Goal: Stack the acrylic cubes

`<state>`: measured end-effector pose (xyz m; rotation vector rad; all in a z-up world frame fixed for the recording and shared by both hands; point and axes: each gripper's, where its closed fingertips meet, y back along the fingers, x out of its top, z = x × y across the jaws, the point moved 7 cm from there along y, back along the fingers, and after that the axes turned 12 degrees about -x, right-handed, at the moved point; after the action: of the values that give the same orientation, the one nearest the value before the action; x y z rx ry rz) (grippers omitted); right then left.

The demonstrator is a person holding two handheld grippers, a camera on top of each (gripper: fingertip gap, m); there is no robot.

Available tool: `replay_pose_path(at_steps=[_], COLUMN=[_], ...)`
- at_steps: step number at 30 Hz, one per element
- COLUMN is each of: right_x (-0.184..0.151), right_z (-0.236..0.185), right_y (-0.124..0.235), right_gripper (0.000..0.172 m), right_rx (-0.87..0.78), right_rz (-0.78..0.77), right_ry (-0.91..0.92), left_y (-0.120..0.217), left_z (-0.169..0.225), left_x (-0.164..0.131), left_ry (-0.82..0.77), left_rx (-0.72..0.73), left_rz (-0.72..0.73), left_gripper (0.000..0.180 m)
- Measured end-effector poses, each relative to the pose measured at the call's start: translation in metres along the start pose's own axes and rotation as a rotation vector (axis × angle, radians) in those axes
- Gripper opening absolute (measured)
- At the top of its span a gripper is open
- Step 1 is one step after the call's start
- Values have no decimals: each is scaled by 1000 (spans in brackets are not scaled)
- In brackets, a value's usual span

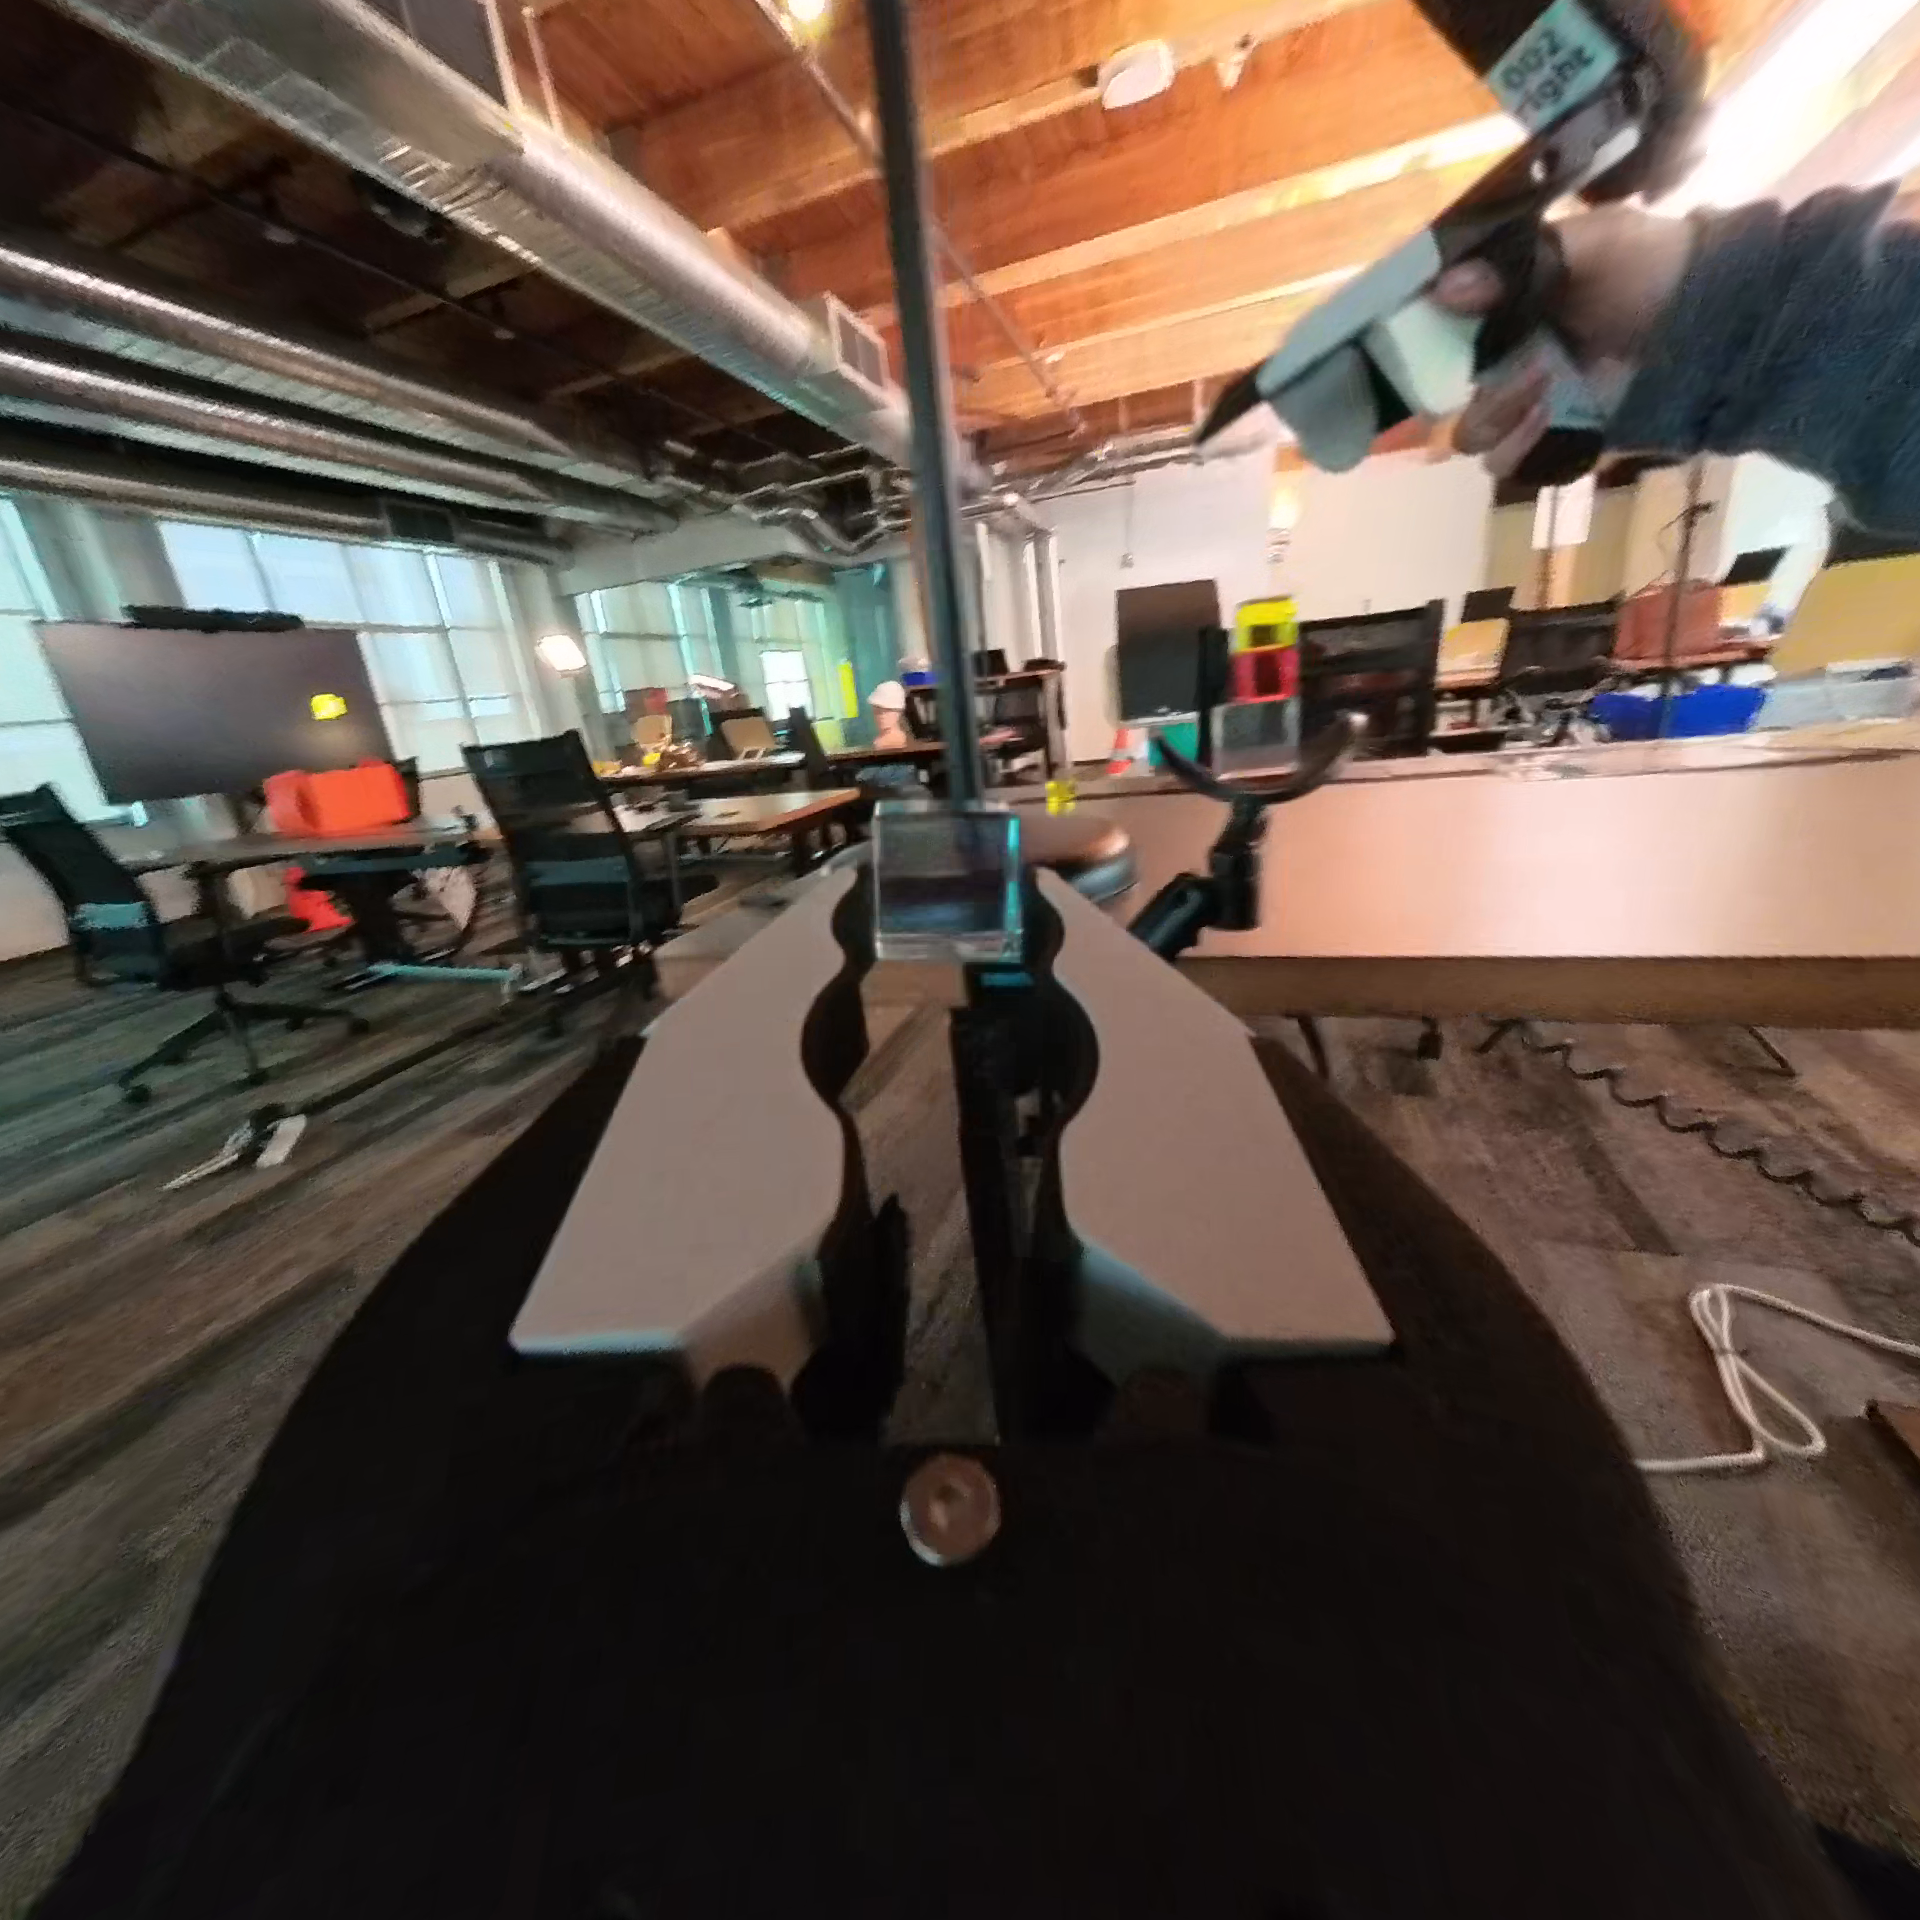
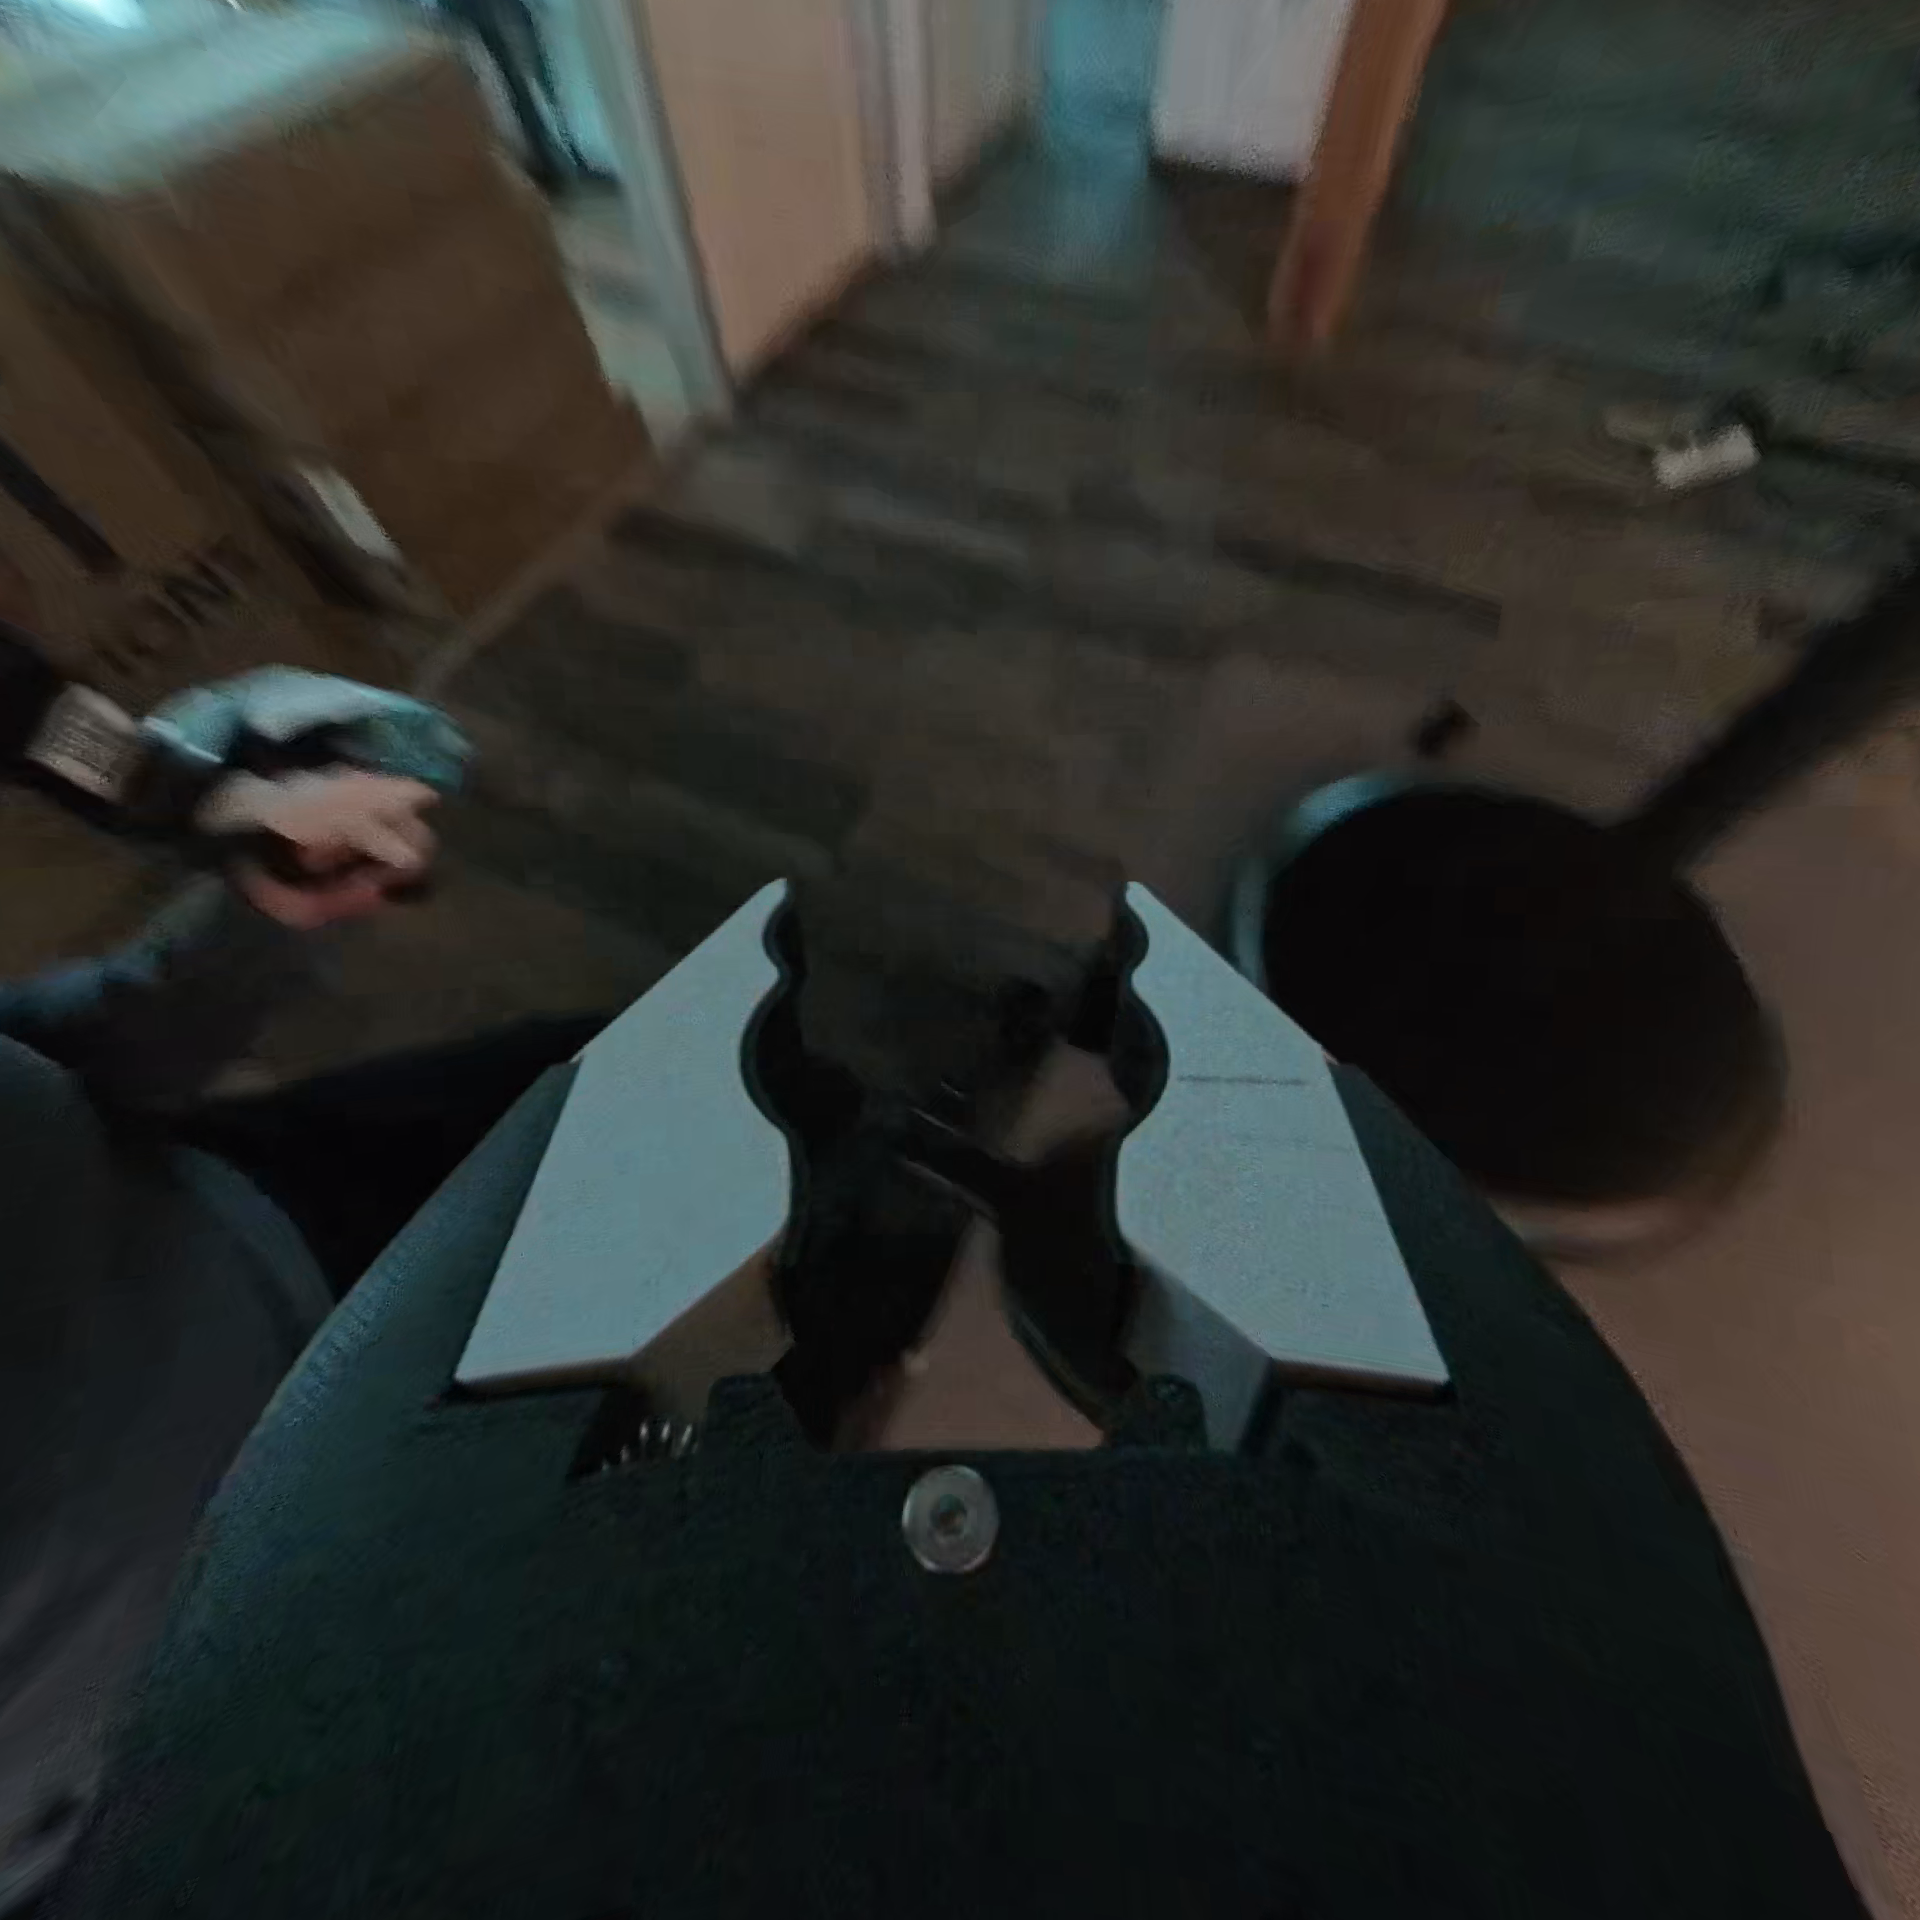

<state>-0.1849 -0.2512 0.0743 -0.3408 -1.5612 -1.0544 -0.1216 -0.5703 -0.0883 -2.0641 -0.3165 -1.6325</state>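
Left wrist view. Nearest the lens: left gripper [image 1: 948,920], grey fingers [image 1: 727,1122] on a black body, drawn in on a clear, glassy cube [image 1: 945,883]. Gripped it at the very tips, one pad against each side face, no gap seen. Carried the cube in the air, clear of any surface, in front of a dark upright pole [image 1: 925,416]. Beyond it, noted a long brown wooden table [image 1: 1558,873] with a small yellow block [image 1: 1060,795] near its edge, and a stack of yellow, red and clear cubes [image 1: 1262,675] above a black clamp mount [image 1: 1226,862]. Logged the right gripper [image 1: 1242,410] high at upper right, held in a hand [image 1: 1507,405]; fingertips too blurred there to judge.

Right wrist view, heavily motion-blurred. Nearest: right gripper [image 2: 956,904], grey fingers [image 2: 644,1195] spread wide, nothing between them but grey carpet [image 2: 1039,623] below. Recorded a round black stool seat [image 2: 1507,987] just right of the tips, a cardboard box [image 2: 260,312] upper left, and the person's other hand [image 2: 322,842] at left.
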Motion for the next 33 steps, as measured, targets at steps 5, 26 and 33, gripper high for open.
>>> replay_pose_path(at_steps=[5,26,33], right_x=[-30,-51,-19], right_z=[-128,-154,11], right_y=[-27,-28,27], right_gripper=[47,24,23], right_rx=[223,9,-296], right_rz=[120,132,-118], right_ry=[-68,256,132], left_y=[-30,-29,-6], left_z=[42,76,33], left_x=[7,16,17], left_ry=[-196,-378,-248], left_rx=[-74,-7,131], left_rz=[4,161,163], left_gripper=[26,42,43])
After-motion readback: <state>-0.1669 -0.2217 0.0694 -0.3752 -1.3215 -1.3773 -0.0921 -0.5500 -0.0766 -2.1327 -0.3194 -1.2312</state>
